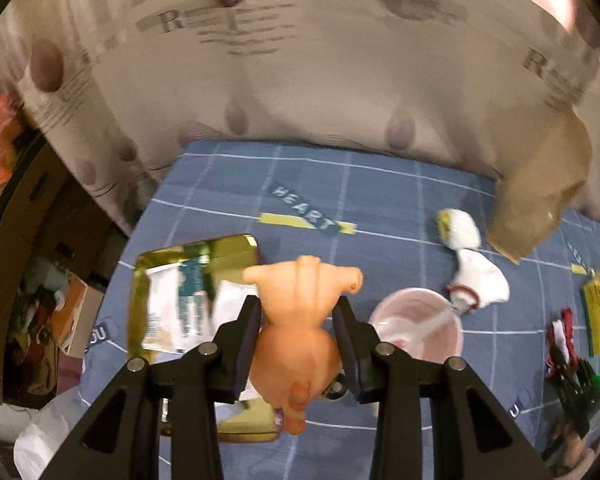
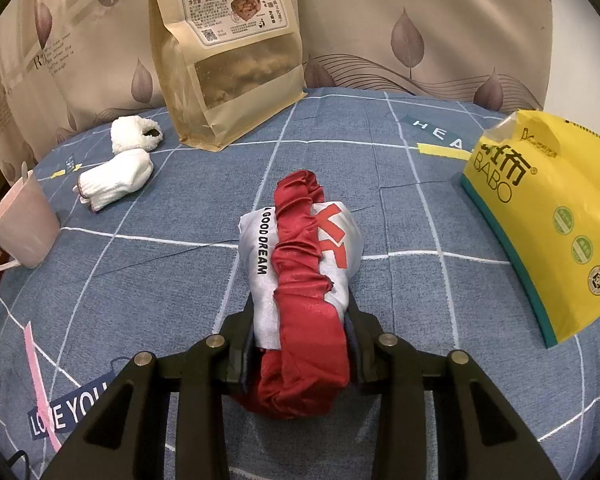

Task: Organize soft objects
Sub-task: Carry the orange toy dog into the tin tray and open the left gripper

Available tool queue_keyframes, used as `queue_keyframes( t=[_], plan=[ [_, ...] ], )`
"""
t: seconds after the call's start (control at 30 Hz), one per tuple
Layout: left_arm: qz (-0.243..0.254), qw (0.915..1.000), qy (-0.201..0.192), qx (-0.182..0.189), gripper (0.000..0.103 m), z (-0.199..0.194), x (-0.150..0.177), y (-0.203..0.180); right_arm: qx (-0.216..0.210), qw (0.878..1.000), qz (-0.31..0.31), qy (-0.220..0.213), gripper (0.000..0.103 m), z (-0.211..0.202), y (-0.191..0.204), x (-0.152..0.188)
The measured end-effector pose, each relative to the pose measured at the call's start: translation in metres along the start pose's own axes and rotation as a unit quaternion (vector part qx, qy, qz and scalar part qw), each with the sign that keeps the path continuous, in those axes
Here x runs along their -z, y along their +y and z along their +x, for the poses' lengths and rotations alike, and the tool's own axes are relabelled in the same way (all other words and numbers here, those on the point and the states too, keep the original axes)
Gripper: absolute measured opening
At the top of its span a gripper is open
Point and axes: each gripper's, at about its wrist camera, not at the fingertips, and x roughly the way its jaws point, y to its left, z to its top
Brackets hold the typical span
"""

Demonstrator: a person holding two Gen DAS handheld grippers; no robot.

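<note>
Left tongs (image 1: 298,344) clamping a rubber doll (image 1: 300,320), right tongs (image 2: 300,344) clamping a red-and-white cloth bundle (image 2: 304,280), above blue checked bedsheet (image 2: 180,272).

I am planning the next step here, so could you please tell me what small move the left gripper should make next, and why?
Probably carry the orange squishy toy toward the white socks and lower it: the left gripper is shut on it above the blue bedsheet.

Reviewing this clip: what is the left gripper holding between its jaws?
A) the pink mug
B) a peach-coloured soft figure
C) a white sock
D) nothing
B: the left gripper has its jaws closed on the peach-coloured soft figure, above the blue sheet.
</note>
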Motion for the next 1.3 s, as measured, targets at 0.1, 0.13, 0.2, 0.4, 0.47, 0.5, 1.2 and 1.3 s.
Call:
queue_keyframes(
  t=[0.1,0.13,0.2,0.4,0.47,0.5,1.2,1.3],
  plan=[
    [-0.015,0.9998,0.007,-0.015,0.037,0.007,-0.002,0.019,0.001,1.000,-0.001,0.000,0.035,0.000,0.000,0.000],
    [-0.021,0.9996,0.010,-0.017,0.037,0.010,-0.003,0.027,0.001,1.000,-0.001,0.000,0.035,-0.001,0.000,0.000],
    [-0.033,0.9990,0.016,-0.024,0.037,0.016,-0.004,0.038,0.002,1.000,-0.001,0.000,0.035,-0.001,0.000,0.000],
    [-0.064,0.9965,0.035,-0.041,0.037,0.037,-0.008,0.071,0.002,1.000,-0.001,0.000,0.035,0.000,0.001,0.000],
    [-0.074,0.9953,0.042,-0.045,0.037,0.045,-0.008,0.081,0.002,1.000,-0.001,0.000,0.035,0.000,0.000,0.000],
    [-0.080,0.9947,0.045,-0.047,0.037,0.048,-0.007,0.086,0.002,1.000,-0.001,0.000,0.035,0.000,0.001,0.000],
    [-0.087,0.9904,0.100,-0.038,0.039,0.138,-0.010,0.101,0.006,1.000,-0.004,0.001,0.035,0.000,0.002,0.000],
    [-0.083,0.9904,0.102,-0.041,0.042,0.144,-0.011,0.100,0.006,1.000,-0.004,0.001,0.035,0.000,0.003,0.000]
  ],
)
